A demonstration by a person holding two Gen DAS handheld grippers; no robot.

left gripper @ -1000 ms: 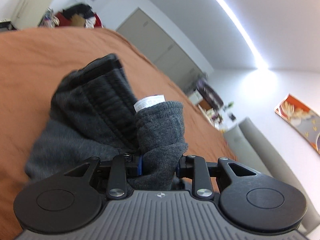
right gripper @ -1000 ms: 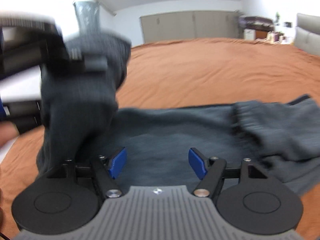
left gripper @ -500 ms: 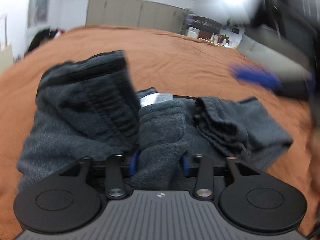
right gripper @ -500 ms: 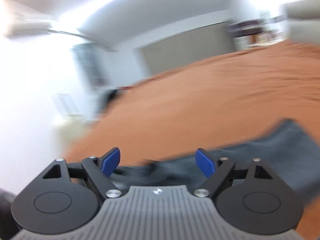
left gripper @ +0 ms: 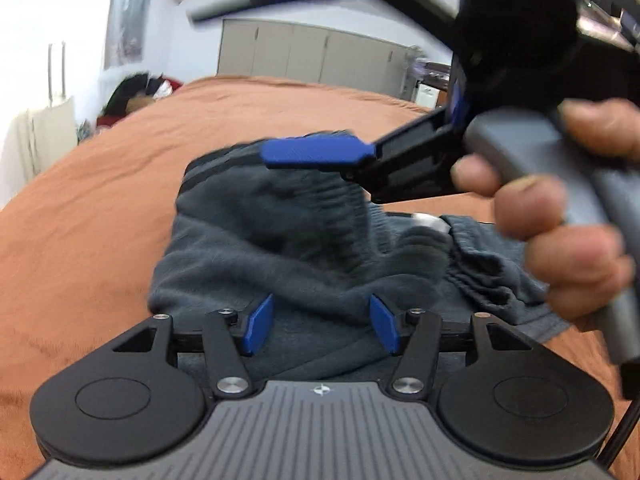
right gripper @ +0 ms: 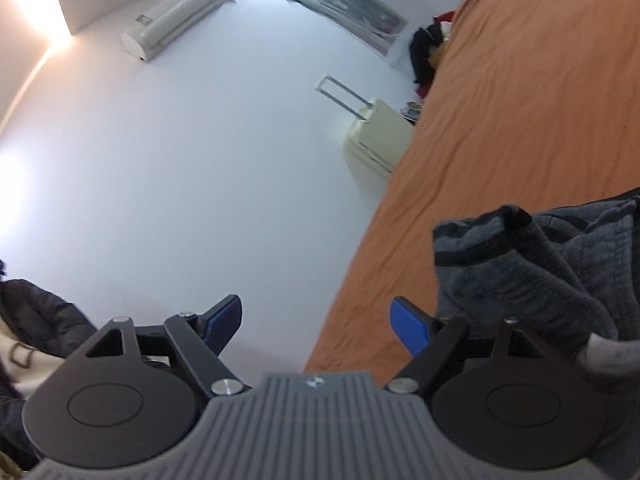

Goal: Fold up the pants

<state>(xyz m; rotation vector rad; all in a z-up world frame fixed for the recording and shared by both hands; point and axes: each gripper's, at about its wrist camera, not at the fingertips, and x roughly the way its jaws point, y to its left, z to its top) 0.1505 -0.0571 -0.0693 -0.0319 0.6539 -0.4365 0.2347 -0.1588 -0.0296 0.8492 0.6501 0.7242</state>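
- Dark grey fleece pants (left gripper: 280,248) lie bunched on the bed's orange-brown cover (left gripper: 100,208); ribbed waistband w/ black trim humps up at the far side, a cuffed end sits to the right.
- Left hand-held gripper (left gripper: 320,326): blue pads spread apart, low over the near edge of the fabric; cloth lies between the pads but isn't pinched.
- Right hand-held gripper (left gripper: 316,154) seen from the left wrist cam, held above the waistband by the person's right hand (left gripper: 568,216); one blue pad visible, blurred.
- Right wrist cam: right hand-held gripper (right gripper: 316,326) wide open, nothing between pads; pants' edge (right gripper: 532,264) just beside the right-side pad.
- Bkgd: cream hard-shell suitcase (right gripper: 380,140) beside the bed, white wall AC unit (right gripper: 176,16).
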